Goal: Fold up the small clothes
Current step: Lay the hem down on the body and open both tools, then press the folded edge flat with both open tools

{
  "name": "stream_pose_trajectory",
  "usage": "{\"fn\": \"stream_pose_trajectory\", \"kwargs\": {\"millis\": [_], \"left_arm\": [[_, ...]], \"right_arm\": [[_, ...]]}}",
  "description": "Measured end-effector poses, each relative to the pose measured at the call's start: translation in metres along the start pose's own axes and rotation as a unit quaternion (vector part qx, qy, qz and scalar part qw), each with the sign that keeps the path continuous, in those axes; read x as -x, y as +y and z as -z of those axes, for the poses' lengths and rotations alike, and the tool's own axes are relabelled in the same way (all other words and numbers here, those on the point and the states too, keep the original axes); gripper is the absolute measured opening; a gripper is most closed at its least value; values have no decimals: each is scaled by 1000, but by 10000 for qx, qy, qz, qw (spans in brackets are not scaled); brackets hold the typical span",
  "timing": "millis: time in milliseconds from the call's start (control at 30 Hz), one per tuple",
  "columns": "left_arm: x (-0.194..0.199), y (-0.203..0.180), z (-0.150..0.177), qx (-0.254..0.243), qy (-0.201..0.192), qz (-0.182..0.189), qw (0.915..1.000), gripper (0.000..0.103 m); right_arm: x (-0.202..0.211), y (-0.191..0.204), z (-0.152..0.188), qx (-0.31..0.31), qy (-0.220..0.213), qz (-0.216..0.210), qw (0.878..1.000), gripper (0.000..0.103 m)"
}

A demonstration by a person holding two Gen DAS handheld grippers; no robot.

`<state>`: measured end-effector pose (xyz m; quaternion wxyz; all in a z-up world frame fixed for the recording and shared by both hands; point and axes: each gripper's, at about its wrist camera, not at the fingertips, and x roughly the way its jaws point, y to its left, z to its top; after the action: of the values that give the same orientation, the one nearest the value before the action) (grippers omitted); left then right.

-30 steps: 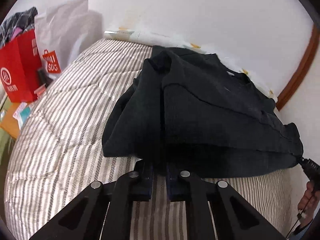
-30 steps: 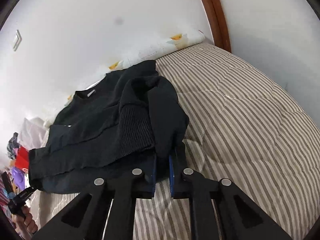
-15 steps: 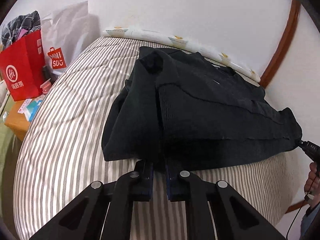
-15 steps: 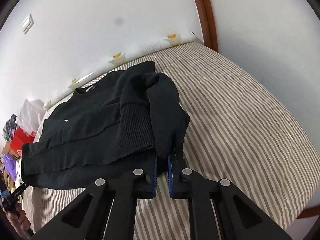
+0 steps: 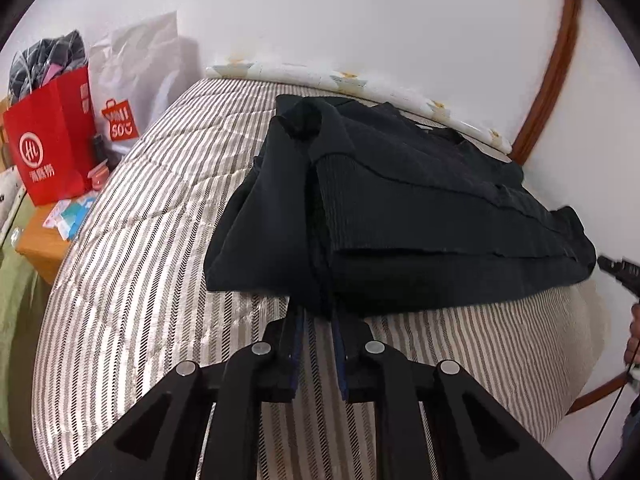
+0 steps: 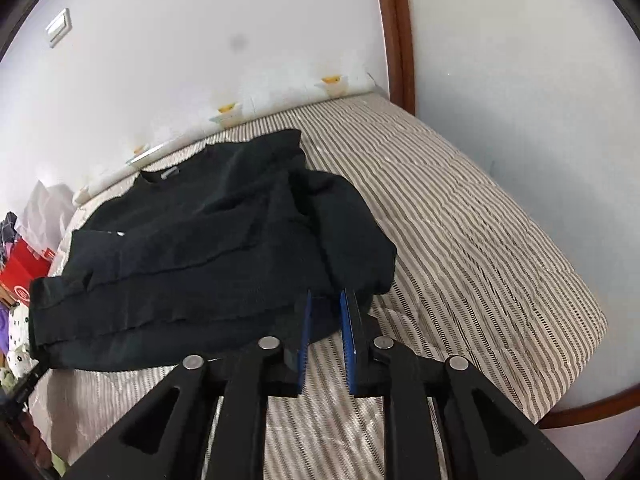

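Observation:
A black long-sleeved top (image 5: 400, 208) lies on the striped bed (image 5: 152, 240), its lower part folded up over the body, sleeves folded in. It also shows in the right wrist view (image 6: 208, 248). My left gripper (image 5: 318, 316) is at the top's near left edge, jaws a little apart, with dark cloth still between the tips. My right gripper (image 6: 326, 312) is at the near right edge, its blue pads (image 6: 306, 320) parted, cloth lying loose between and under them. The right gripper also shows at the far right of the left wrist view (image 5: 618, 272).
A red paper bag (image 5: 52, 148) and a white shopping bag (image 5: 132, 80) stand left of the bed on a wooden stand (image 5: 44, 248). White walls and a brown wooden frame (image 6: 396, 32) lie beyond. The bed's right edge (image 6: 580, 320) drops off nearby.
Both grippers, shut on the top's edge before, have parted their jaws. The lifted edge has come down and the top lies flatter on the bed.

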<state>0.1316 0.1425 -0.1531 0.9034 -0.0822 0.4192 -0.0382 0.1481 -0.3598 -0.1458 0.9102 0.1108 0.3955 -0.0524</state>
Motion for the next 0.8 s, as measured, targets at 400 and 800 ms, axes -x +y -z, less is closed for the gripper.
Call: {"fn": "stream_pose_trajectory", "kwargs": {"millis": [400,800], "left_arm": [[34,2,12,-473,-476,485,9966,30],[20,-1,8,-446,-442,684,9957,30]], "right_arm": [[-19,65,6,823,483,67,9954,17],[-38,78,17,1038,752,272,9914,23]]}}
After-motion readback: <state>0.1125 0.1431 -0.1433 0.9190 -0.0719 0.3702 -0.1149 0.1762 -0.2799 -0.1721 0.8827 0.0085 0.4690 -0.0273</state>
